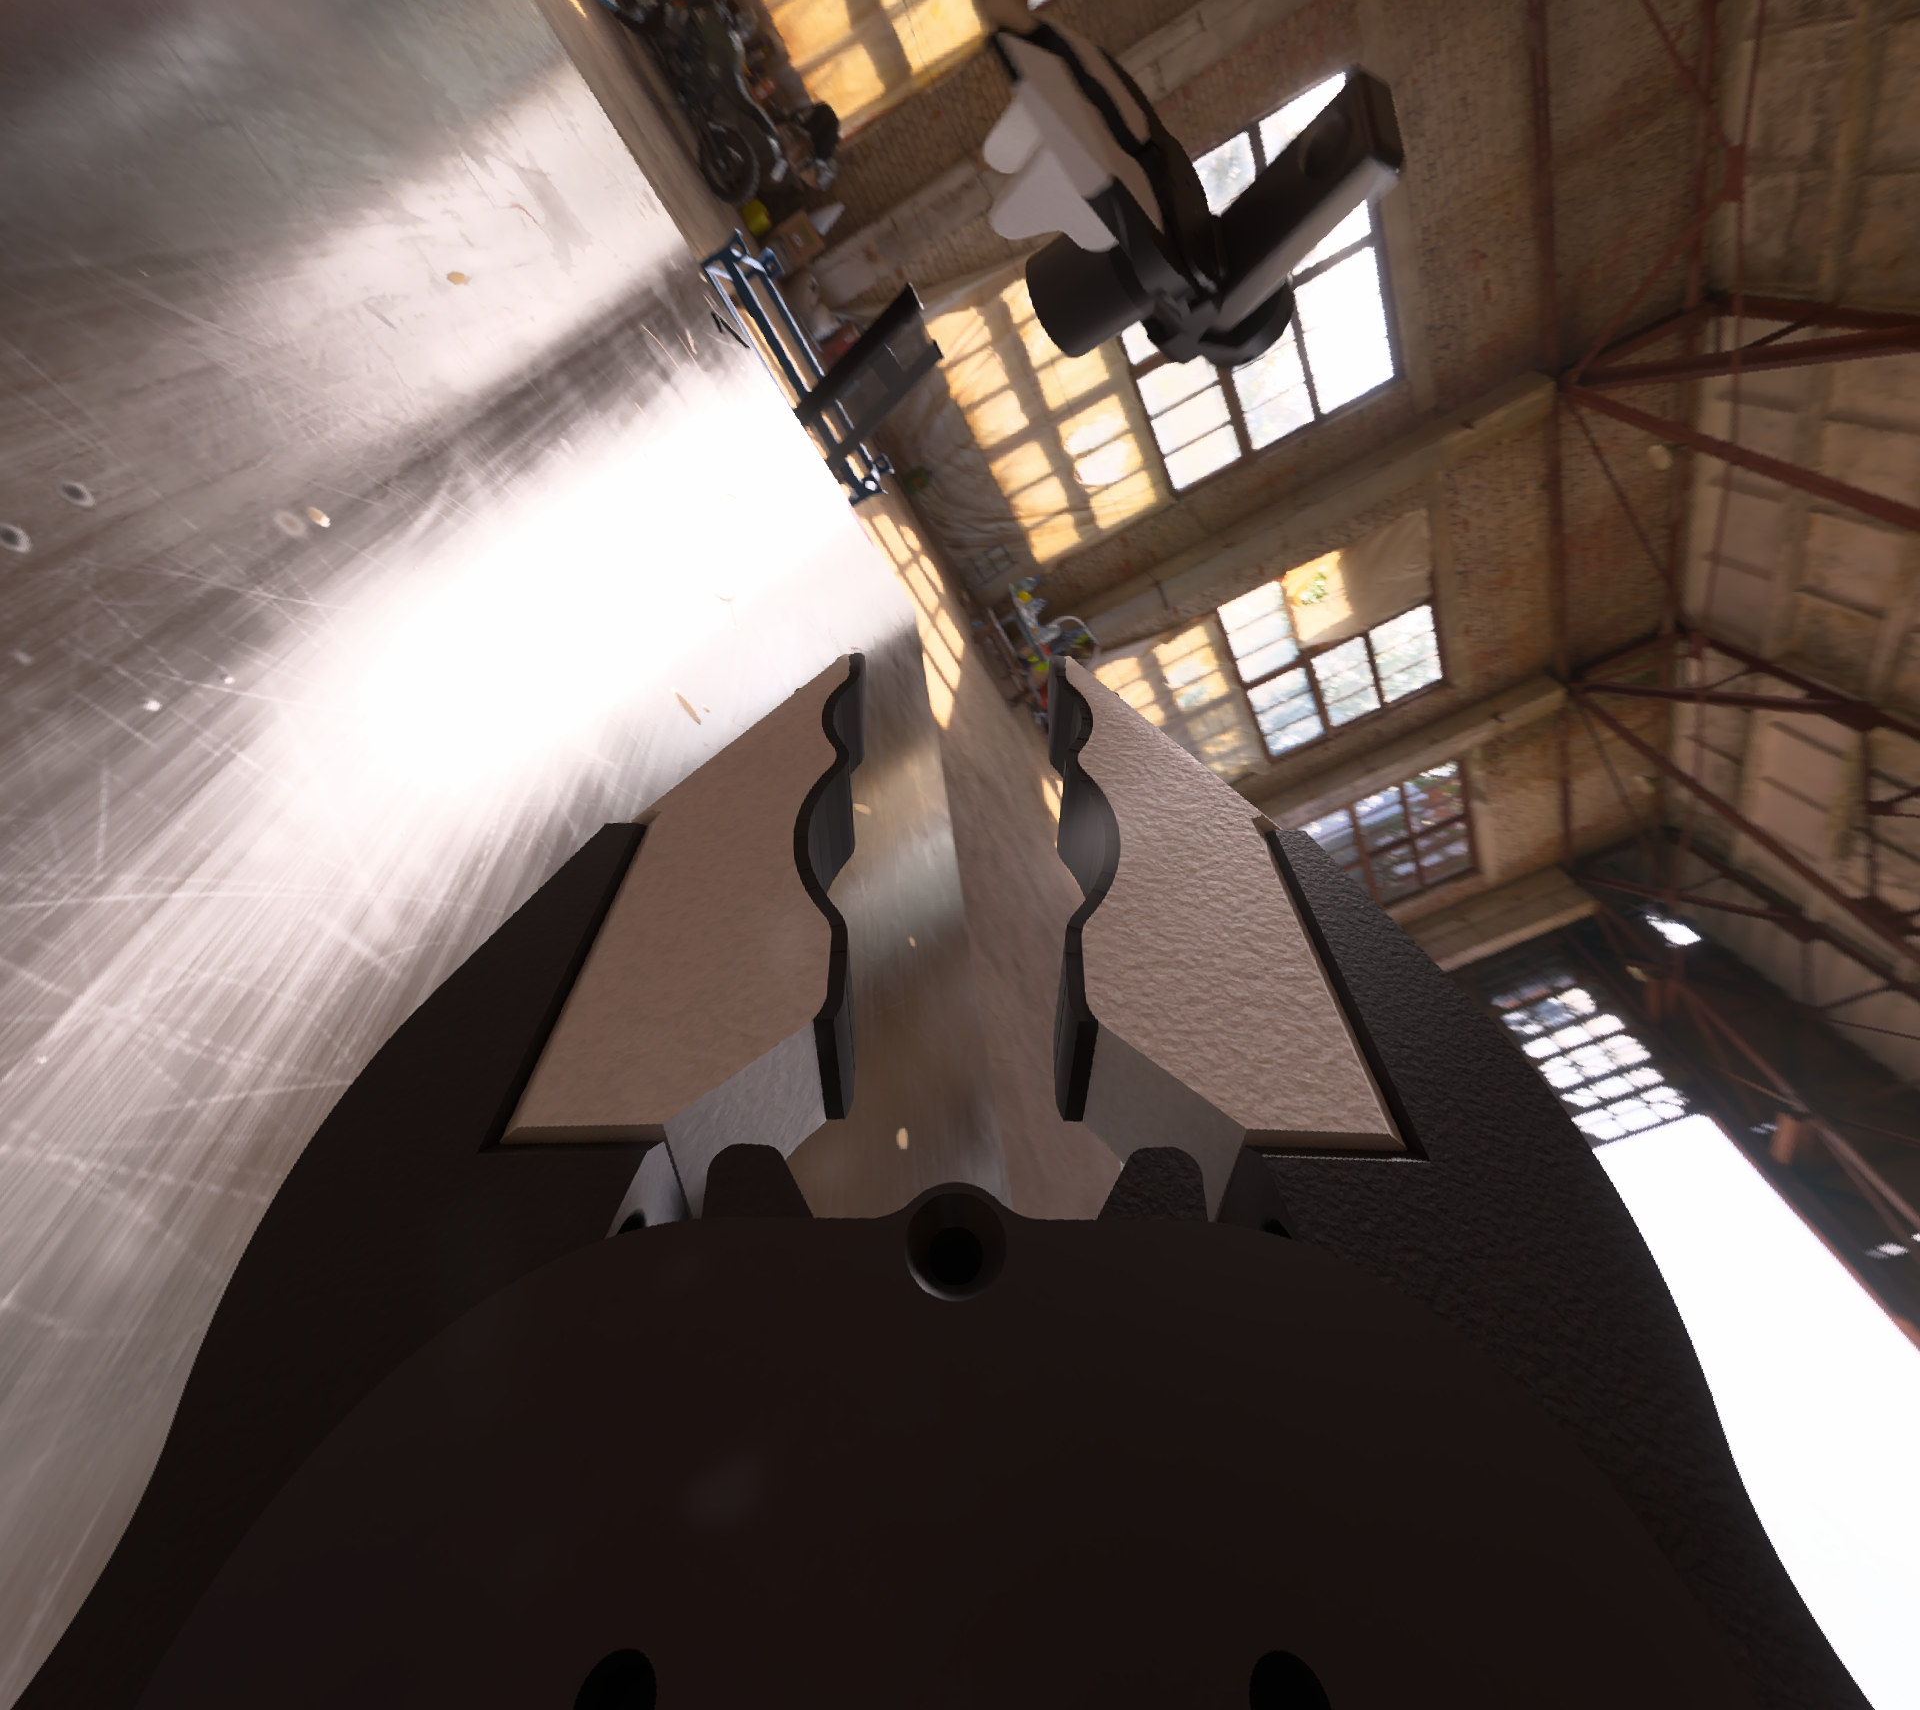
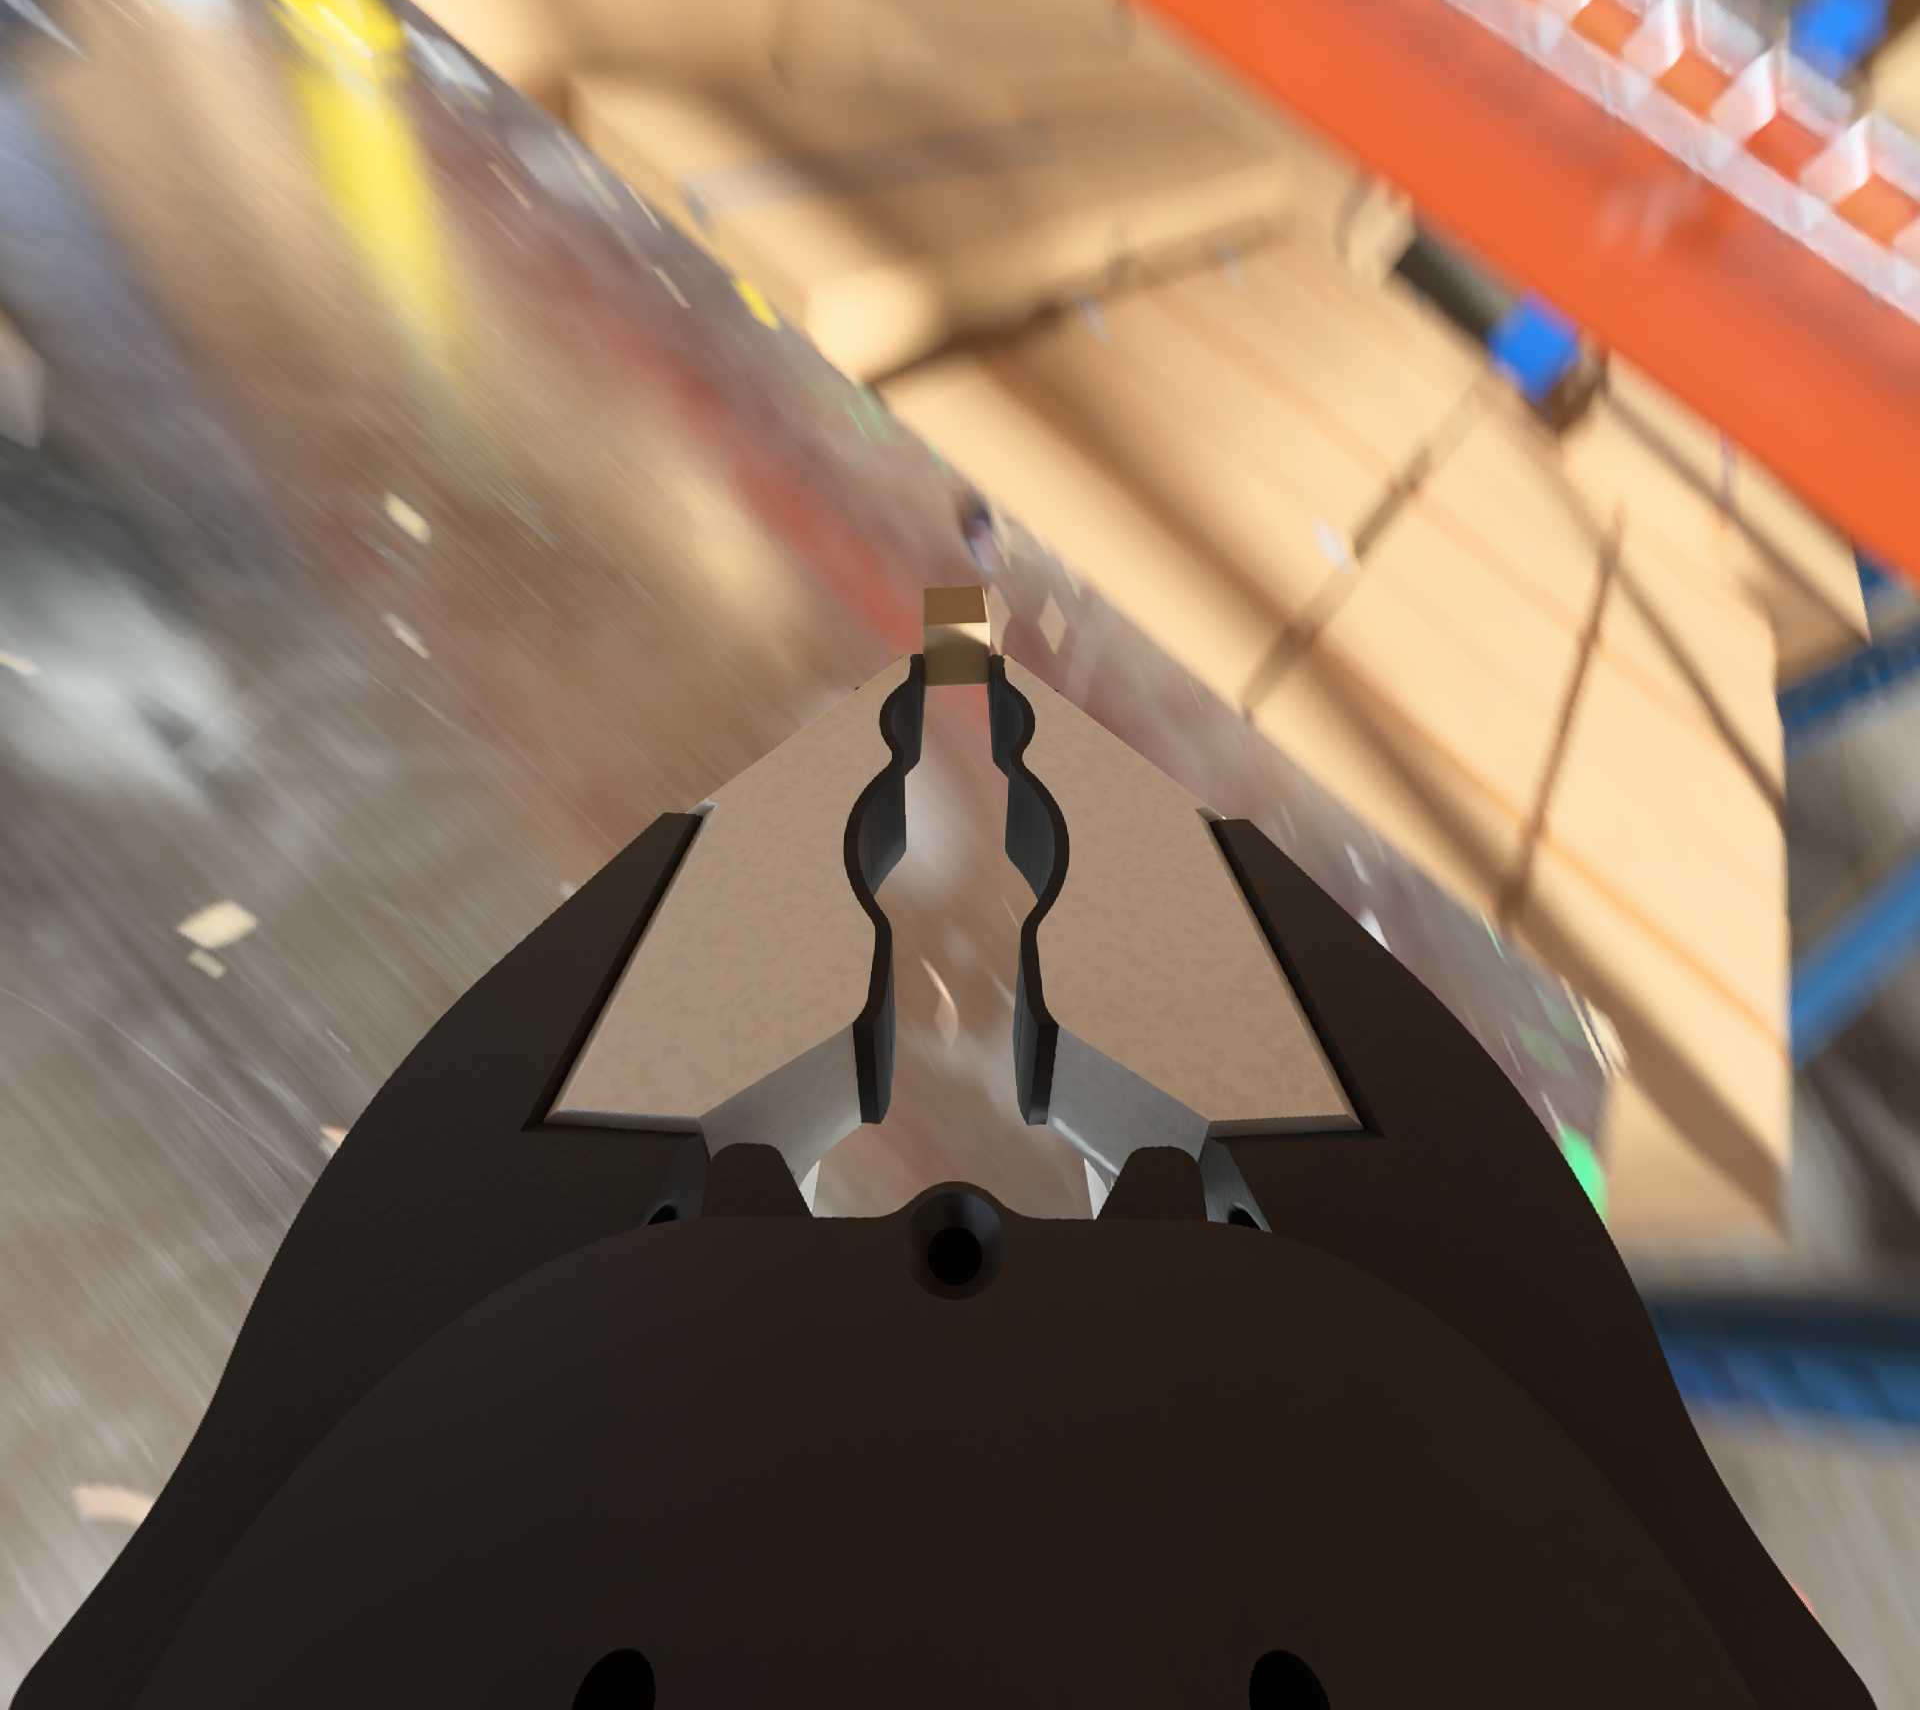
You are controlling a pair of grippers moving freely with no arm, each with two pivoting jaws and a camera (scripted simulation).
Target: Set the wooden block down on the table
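The table [image 1: 312, 434], a scratched, shiny metal sheet with a hard white glare across it, fills the left half of the left wrist view and runs tilted through the frame; in the right wrist view it shows again as a smeared, reflective surface [image 2: 260, 621] on the left, too blurred to read any detail. Only the left wrist view gives the hall behind: brick wall, tall paned windows [image 1: 1278, 372] and red roof trusses. Only the right wrist view gives an orange beam [image 2: 1351, 133], stacked cardboard boxes [image 2: 1403, 621] and a yellow streak at the upper left, all soft and hard to make out. The left gripper [image 1: 956, 673] has its jaws parted with nothing between them, table and floor showing through the gap. The right gripper [image 2: 954, 665] is clenched at its very tips on the wooden block [image 2: 954, 637], a small tan cube that sticks out just past the fingertips; its lower part is hidden between the black pads. The same gripper appears farther off in the left wrist view as a black-and-white body [image 1: 1164, 206] hanging in front of the windows, apart from the table, seen from the side so that its tips and the block cannot be made out there. Whether the block touches the table cannot be told from either view.
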